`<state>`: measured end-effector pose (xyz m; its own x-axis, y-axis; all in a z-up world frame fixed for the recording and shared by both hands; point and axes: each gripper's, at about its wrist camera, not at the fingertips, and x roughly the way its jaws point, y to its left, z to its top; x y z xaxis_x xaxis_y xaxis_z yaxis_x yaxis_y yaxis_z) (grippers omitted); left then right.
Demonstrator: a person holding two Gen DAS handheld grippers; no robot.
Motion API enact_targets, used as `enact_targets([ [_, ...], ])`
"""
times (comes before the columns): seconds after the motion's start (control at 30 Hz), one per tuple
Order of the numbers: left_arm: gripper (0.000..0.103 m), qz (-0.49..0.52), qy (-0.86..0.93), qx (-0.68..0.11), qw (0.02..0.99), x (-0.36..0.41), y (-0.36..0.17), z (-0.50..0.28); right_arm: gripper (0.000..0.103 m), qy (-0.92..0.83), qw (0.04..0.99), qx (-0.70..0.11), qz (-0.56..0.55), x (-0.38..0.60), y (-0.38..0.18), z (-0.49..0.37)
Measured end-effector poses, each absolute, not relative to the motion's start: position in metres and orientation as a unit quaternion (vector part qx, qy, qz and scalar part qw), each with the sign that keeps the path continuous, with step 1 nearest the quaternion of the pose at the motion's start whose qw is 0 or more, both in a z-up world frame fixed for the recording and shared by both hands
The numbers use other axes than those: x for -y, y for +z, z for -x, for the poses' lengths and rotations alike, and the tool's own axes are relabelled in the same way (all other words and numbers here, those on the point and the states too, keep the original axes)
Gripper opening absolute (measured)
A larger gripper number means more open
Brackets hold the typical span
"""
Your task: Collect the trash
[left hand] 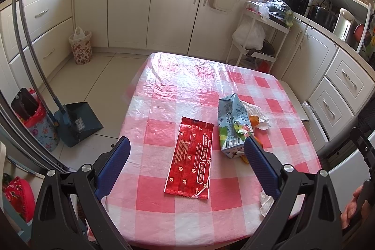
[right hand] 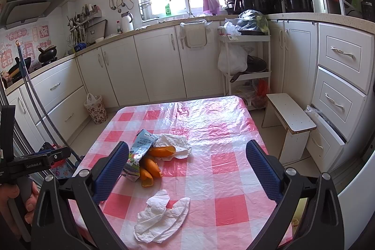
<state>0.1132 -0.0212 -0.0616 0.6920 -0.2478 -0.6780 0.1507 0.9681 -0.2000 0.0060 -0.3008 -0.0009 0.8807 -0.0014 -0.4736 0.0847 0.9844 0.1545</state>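
Note:
On the red-and-white checked table (left hand: 178,214) lies a flat red wrapper (left hand: 189,158), with a crushed milk carton (left hand: 230,125) to its right. My left gripper (left hand: 186,156) hovers open above the wrapper, touching nothing. In the right wrist view the carton (right hand: 138,154) lies beside orange peels (right hand: 152,164) and a crumpled white tissue (right hand: 175,143). A second crumpled tissue (right hand: 161,217) rests near the table's front edge. My right gripper (right hand: 187,168) is open above the table (right hand: 234,179), with that tissue below and between its fingers.
A floral waste bin (left hand: 80,47) with a white bag stands on the floor by the cabinets. A blue dustpan (left hand: 78,123) and another floral bin (left hand: 41,123) are left of the table. A white stool (right hand: 290,123) and a shelf cart (right hand: 246,57) stand to the right.

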Motion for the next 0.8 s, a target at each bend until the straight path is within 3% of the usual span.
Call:
enact_targets([
  [0.8,0.094,0.063,-0.108,-0.378,0.917,0.0244,-0.0607,-0.1135,0.096,-0.023,0.966,-0.244,-0.085,0.3006,-0.0003,-0.0054],
])
